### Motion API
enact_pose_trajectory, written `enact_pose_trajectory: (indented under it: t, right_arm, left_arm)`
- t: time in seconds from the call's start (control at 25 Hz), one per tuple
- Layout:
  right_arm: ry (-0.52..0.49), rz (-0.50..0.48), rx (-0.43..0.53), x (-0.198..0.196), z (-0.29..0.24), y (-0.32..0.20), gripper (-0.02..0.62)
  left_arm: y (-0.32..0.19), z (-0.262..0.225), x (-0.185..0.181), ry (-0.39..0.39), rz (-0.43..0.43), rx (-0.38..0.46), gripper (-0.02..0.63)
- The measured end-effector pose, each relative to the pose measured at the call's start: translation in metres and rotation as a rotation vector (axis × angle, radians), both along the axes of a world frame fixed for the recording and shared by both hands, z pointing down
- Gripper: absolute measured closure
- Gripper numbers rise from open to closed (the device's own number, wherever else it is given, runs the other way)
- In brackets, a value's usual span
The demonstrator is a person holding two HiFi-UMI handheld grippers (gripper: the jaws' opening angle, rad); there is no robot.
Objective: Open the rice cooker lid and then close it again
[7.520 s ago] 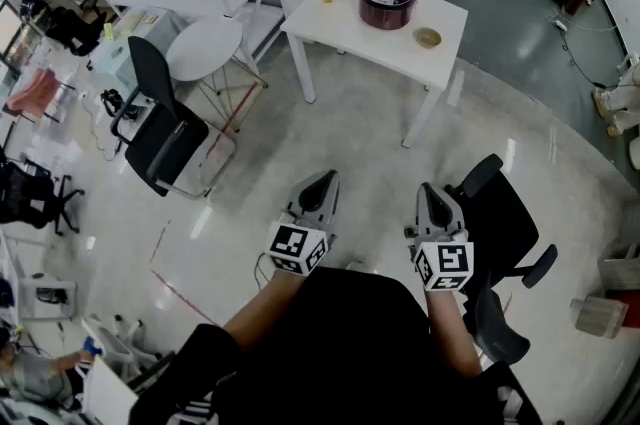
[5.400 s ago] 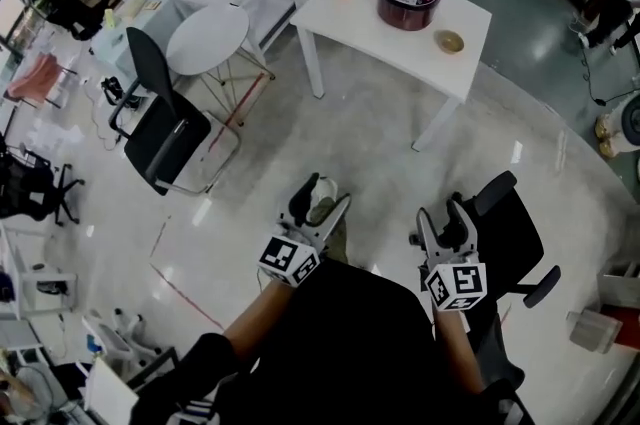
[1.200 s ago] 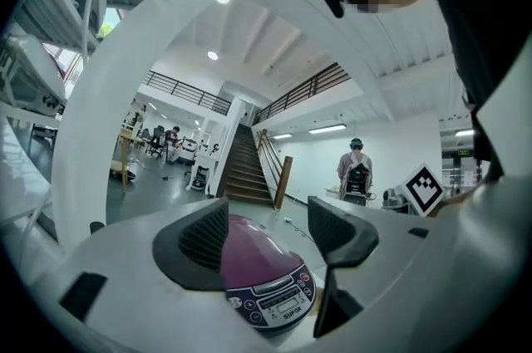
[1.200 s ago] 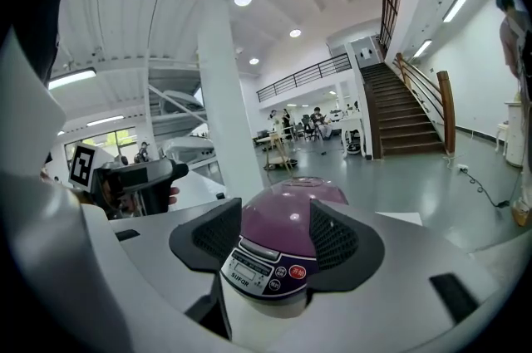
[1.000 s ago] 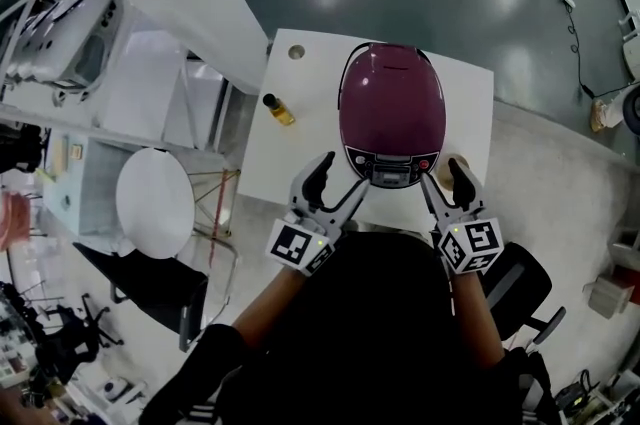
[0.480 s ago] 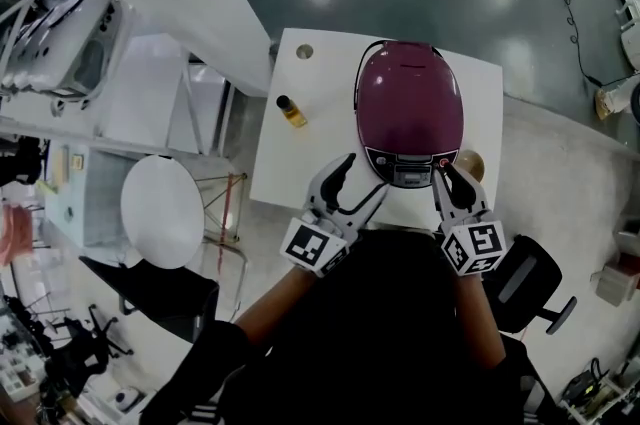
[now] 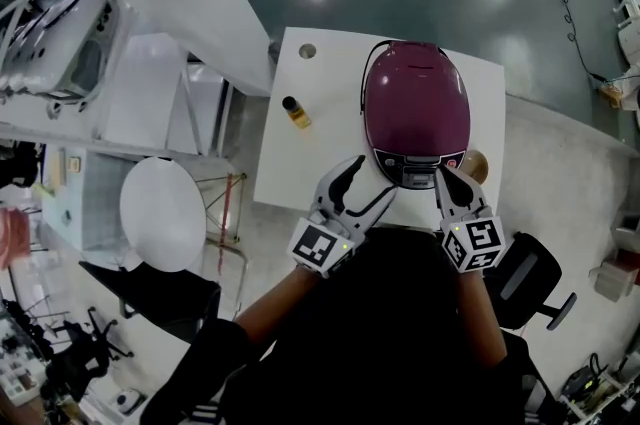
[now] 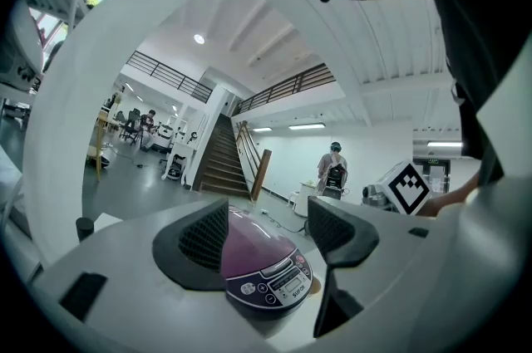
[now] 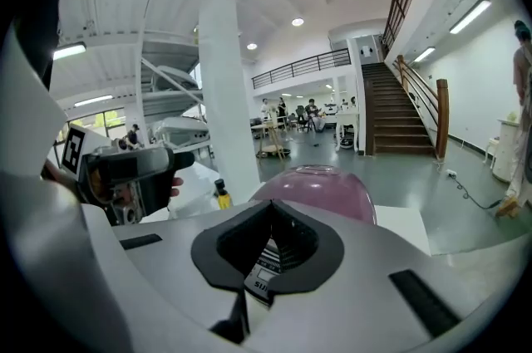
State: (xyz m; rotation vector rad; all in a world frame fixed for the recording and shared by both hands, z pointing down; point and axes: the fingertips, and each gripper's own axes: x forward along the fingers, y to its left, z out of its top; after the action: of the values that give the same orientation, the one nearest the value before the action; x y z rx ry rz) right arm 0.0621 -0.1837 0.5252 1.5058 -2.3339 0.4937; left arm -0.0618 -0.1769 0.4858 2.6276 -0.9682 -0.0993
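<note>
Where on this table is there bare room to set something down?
Bare: the table left of the rice cooker, between it and the yellow bottle, plus the near-left corner beneath the bottle. Crowded: the near edge before the cooker, where the left gripper and the right gripper, jaws just closed on nothing, sit; a small bowl crowds the near right.

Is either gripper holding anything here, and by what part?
Nothing. The left gripper stands open short of the rice cooker; the right gripper has just closed its jaws, empty.
</note>
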Motion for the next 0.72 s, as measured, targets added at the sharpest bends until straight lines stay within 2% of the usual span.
enact_pose_trajectory:
  t: [0.36,0.72]
  right_arm:
    - [0.086,-0.054,-0.080,-0.012,0.039,-0.008,0.594]
    - [0.107,-0.019,-0.159,-0.006,0.072,-0.017,0.594]
  left_arm:
    - [-0.007,0.001,-0.013,0.016,-0.008,-0.007,0.330]
    - [-0.006,0.002,-0.021,0.016,0.001,-0.013,0.330]
